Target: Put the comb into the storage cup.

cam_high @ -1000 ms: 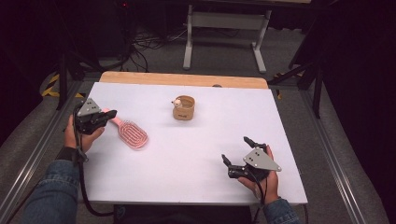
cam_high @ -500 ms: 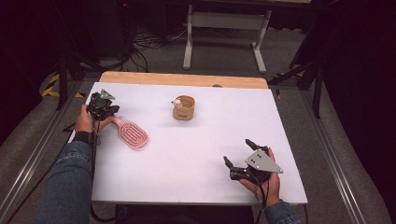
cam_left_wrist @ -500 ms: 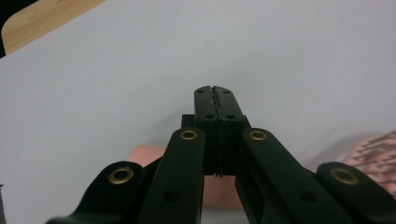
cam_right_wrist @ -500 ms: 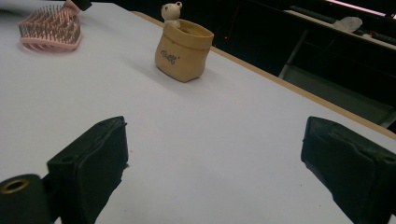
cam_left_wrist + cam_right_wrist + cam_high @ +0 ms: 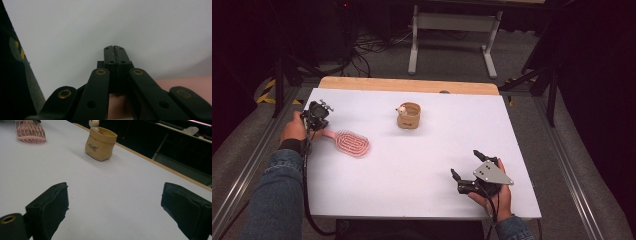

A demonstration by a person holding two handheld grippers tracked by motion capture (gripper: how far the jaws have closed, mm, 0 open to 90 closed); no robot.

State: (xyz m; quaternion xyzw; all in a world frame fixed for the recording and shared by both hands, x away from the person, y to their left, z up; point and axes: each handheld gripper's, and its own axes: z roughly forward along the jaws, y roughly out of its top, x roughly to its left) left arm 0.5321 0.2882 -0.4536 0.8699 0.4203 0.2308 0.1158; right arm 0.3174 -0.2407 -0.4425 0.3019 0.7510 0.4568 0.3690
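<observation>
Brush (image 5: 352,143) lies at the table's (image 5: 422,200) left edge, handle under the left gripper (image 5: 315,118).
Its jaws are pressed together, empty, above the handle; they must part before gripping. The right gripper (image 5: 467,169) rests wide open, empty, near the pot (image 5: 409,115).

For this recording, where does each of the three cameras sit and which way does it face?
High view: above the person's side, looking forward and down on the white table; both forearms, the left hand-held gripper and the right hand-held gripper show.
Left gripper view: rides the left hand-held gripper, looking along its shut jaws at the table; pink shows beneath them.
Right gripper view: rides the right hand-held gripper, low over the table, facing the tan pot between open jaws.
Shared: high and right gripper views both show the pot and the pink hairbrush.
</observation>
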